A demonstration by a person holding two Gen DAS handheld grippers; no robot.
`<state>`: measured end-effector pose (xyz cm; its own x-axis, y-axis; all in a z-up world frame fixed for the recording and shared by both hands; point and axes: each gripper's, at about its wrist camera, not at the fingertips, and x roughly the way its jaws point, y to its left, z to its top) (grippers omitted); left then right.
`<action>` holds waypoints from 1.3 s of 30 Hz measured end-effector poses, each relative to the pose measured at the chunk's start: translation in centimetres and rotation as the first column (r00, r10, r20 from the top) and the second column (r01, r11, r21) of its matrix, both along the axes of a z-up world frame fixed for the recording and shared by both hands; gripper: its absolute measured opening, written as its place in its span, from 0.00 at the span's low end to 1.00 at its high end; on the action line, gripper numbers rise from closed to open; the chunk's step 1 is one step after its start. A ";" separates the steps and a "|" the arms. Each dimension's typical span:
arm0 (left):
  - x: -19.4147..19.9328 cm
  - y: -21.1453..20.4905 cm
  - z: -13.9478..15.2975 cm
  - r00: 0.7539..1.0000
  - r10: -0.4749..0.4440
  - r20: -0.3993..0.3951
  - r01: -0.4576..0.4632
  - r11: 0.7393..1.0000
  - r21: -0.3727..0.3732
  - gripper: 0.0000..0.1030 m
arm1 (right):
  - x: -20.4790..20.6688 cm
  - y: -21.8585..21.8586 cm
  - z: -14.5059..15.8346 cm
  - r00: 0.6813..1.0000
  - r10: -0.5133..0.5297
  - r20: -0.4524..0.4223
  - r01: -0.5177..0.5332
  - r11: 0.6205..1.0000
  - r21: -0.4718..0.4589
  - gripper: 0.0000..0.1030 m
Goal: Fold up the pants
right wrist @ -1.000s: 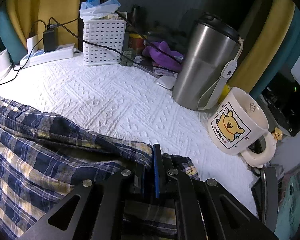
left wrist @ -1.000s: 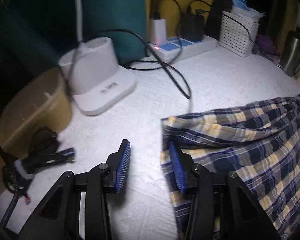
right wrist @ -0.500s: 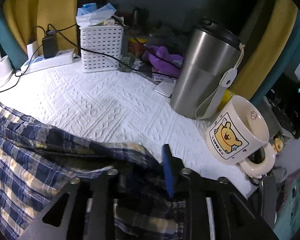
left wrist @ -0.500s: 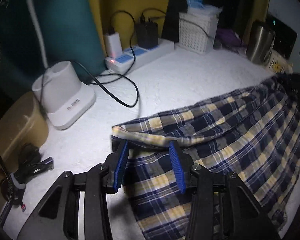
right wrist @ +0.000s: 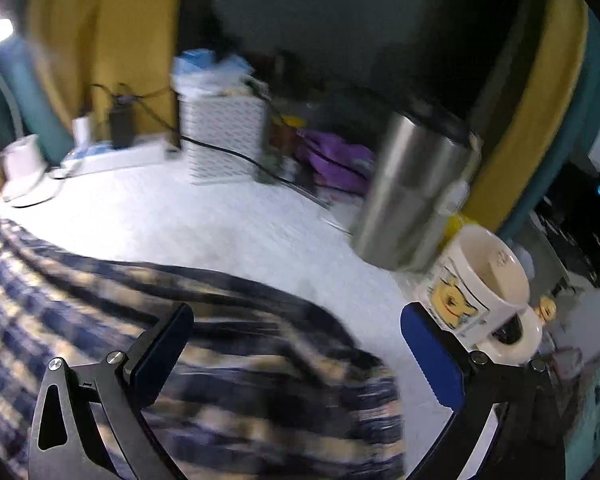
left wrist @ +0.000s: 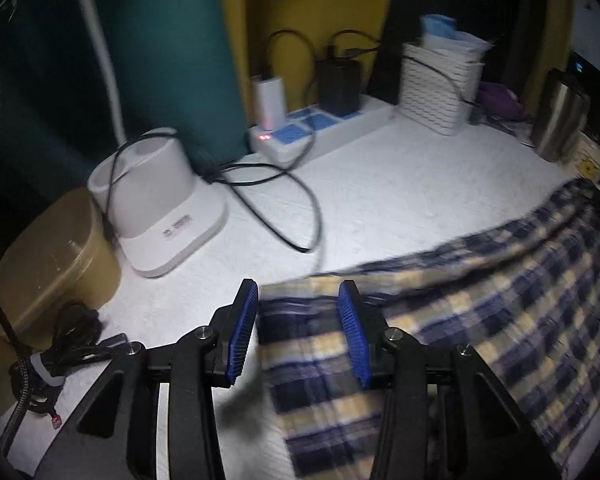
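The blue, yellow and white plaid pants lie flat on the white textured tablecloth. In the left wrist view my left gripper is open, its blue-padded fingers astride the near left corner of the pants. In the right wrist view the pants fill the lower left. My right gripper is open wide above the right end of the pants and holds nothing. Both views are motion-blurred.
A white lamp base, a tan box, a power strip with trailing black cables and a white basket line the back. A steel tumbler and a bear mug stand close to my right gripper.
My right gripper has opened and let go of the pants' edge, then lifted away. My left gripper has shifted over the pants' left corner, still open.
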<state>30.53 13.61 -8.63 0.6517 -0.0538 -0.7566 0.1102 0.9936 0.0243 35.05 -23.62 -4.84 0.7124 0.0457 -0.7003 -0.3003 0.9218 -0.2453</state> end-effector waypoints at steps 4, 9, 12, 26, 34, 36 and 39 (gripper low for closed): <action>-0.8 -2.5 0.0 0.996 -0.092 -0.014 0.092 0.995 -0.051 0.41 | -1.1 3.7 -0.7 0.994 0.100 -0.052 -0.099 0.995 0.017 1.00; 0.7 -5.6 -1.1 0.984 -0.170 -0.052 0.167 0.985 -0.052 0.41 | -0.5 7.5 -3.6 0.975 0.165 -0.152 -0.169 0.985 -0.016 0.89; 2.5 -6.2 -2.0 0.983 -0.163 -0.080 0.159 0.986 -0.045 0.41 | 0.5 8.9 -4.6 0.977 0.156 -0.145 -0.176 0.975 -0.135 0.89; 2.3 -3.7 -0.4 0.998 -0.045 -0.034 0.044 0.999 -0.017 0.41 | 3.4 7.1 -4.5 0.992 0.066 -0.103 -0.084 0.979 -0.186 0.90; -6.3 -0.8 2.0 1.000 0.028 0.010 -0.028 0.998 -0.055 0.49 | -1.7 2.6 -1.5 0.999 -0.002 -0.041 -0.003 0.992 -0.129 0.90; -8.2 -0.4 2.0 0.999 0.047 0.010 -0.046 0.997 -0.064 0.49 | -3.2 1.8 -1.4 0.999 -0.015 -0.045 0.010 0.994 -0.113 0.90; -11.3 0.2 1.5 0.997 0.082 0.001 -0.082 0.993 -0.087 0.49 | -5.6 0.2 -1.5 0.998 -0.038 -0.052 0.033 0.995 -0.089 0.90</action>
